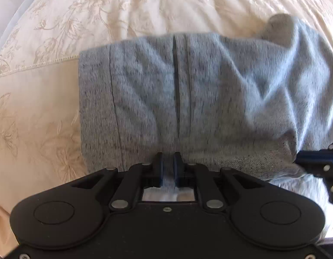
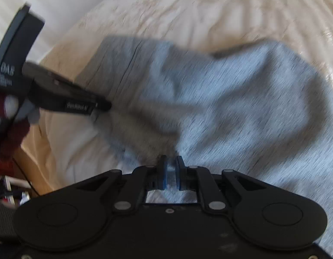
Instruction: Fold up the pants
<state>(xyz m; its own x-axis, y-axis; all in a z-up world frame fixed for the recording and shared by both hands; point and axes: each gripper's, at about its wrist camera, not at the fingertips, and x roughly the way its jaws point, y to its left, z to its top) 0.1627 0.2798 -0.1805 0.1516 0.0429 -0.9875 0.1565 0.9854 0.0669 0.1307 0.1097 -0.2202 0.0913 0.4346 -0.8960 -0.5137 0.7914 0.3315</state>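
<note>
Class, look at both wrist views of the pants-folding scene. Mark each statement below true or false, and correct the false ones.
1. The pants are grey. True.
2. The pants lie on a bare wooden floor. False: they lie on a cream bedspread with a floral pattern.
3. The left gripper has grey fabric between its fingers. True: an edge of the pants sits in the narrow gap.
4. The pants are spread out flat at full length. False: they are bunched and folded over, with creases.
5. In the right wrist view, the left gripper reaches the pants' edge from the left side of the picture. True.
6. The right gripper holds a red towel. False: only grey fabric lies between its fingers.
</note>
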